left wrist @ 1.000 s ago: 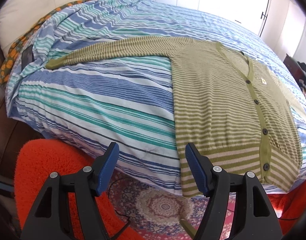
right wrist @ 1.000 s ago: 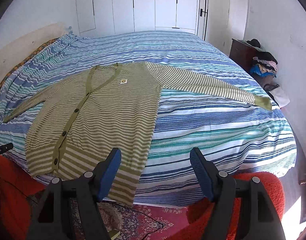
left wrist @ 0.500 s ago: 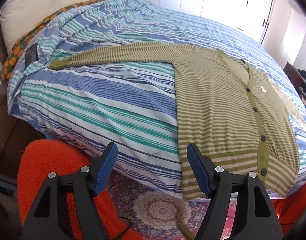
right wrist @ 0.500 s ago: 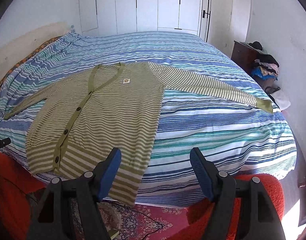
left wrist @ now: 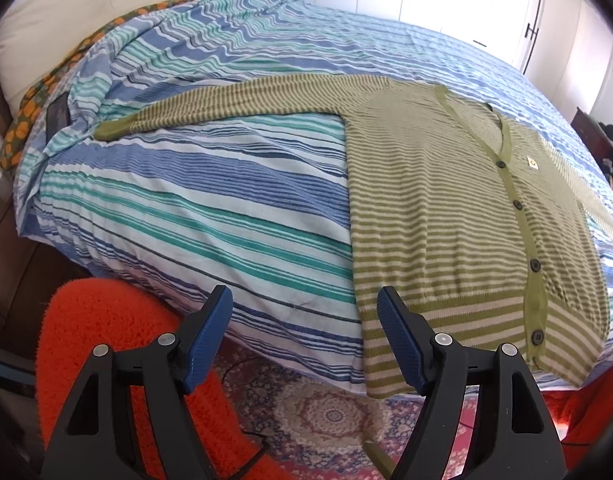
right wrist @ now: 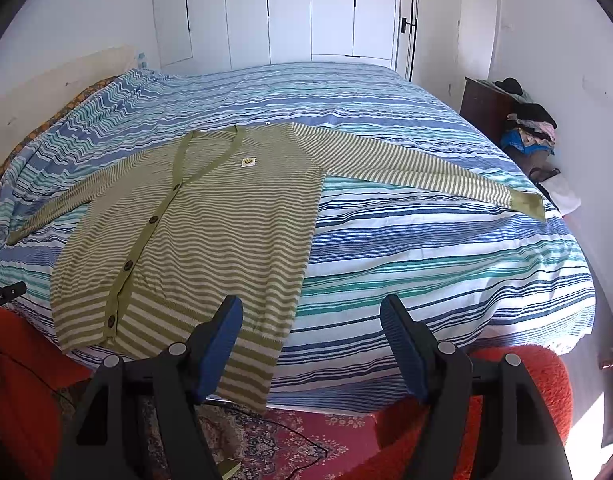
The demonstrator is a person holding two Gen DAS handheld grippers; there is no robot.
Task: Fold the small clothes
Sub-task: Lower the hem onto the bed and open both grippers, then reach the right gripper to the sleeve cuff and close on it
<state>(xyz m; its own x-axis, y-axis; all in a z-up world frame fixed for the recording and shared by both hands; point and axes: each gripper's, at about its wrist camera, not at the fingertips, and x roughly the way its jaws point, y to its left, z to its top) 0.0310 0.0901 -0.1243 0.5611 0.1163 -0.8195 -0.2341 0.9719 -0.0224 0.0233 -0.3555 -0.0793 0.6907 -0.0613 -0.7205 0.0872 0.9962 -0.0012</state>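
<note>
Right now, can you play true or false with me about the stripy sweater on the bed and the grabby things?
1. The green striped cardigan lies flat with both sleeves spread out. True.
2. The left hand-held gripper is pinching the cardigan's hem. False: it is open and holds nothing.
3. The cardigan is buttoned up. True.
4. The right hand-held gripper is shut. False: its jaws stand wide apart.
5. The cardigan rests on a plain white sheet. False: it lies on a blue, teal and white striped duvet.
</note>
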